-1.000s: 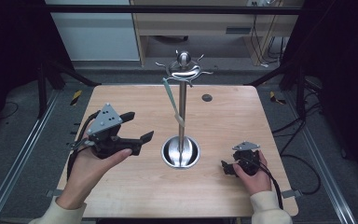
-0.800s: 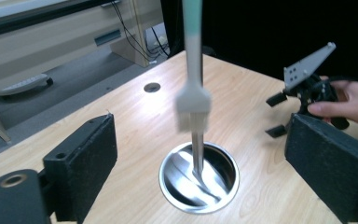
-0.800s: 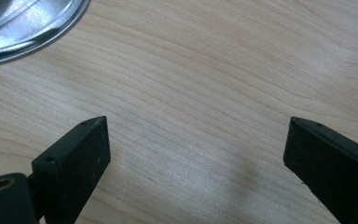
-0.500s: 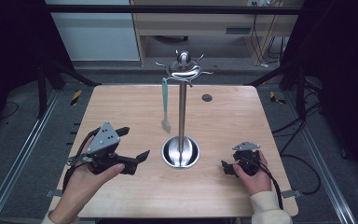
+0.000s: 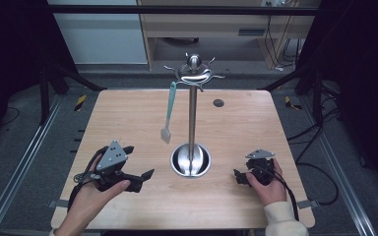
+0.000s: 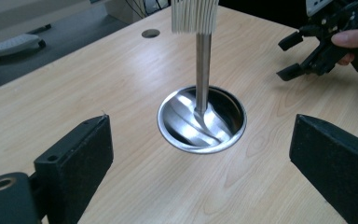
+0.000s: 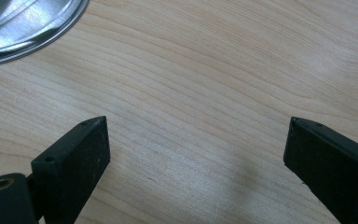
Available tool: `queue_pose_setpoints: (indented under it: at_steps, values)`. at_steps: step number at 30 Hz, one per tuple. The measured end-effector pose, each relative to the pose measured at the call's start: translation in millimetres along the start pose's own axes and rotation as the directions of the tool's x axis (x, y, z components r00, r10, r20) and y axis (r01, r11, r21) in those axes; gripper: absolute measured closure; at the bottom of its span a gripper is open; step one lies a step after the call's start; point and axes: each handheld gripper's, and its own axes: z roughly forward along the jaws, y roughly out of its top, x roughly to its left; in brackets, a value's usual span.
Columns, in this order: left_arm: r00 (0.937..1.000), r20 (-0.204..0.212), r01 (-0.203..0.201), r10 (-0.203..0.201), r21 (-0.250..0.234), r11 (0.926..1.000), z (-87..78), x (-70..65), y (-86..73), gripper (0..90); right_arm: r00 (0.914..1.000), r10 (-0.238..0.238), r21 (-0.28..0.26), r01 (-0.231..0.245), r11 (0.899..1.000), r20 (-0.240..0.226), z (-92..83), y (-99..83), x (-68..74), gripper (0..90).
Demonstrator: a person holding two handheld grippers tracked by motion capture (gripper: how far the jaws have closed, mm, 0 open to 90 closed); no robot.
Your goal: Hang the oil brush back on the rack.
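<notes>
Left gripper [image 5: 145, 178] held wide open and empty near the table's [image 5: 128, 113] front left corner, right gripper [image 5: 237, 177] likewise spread, empty, near the front right corner, pale brush [image 5: 168, 112] hung from metal stand [image 5: 192, 118] at mid-table.

A stand [image 5: 192, 123] rose from its round base [image 5: 190, 160] near the middle of the worktop [image 5: 128, 118]. A brush [image 5: 168, 113] hung from its top, left of the pole. The left tool [image 5: 140, 179] lay left of the base, the right tool [image 5: 240, 176] to its right, both near the front edge.
</notes>
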Motion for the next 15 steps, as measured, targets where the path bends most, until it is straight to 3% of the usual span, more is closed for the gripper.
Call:
queue_pose_setpoints:
  at_steps: [9,15]
  values:
    - [0.9999,-0.014,0.003,-0.002,0.066,0.9978,15.4,2.6,-27.8,5.5,1.0,0.004,0.001,-0.004,1.0,-0.001,0.0,-0.1,0.6,7.7]
    - [0.9995,-0.01,0.029,-0.029,0.104,0.9942,25.6,5.2,-46.1,5.5,1.0,0.002,0.0,-0.002,1.0,-0.003,0.1,-0.2,0.5,7.7]
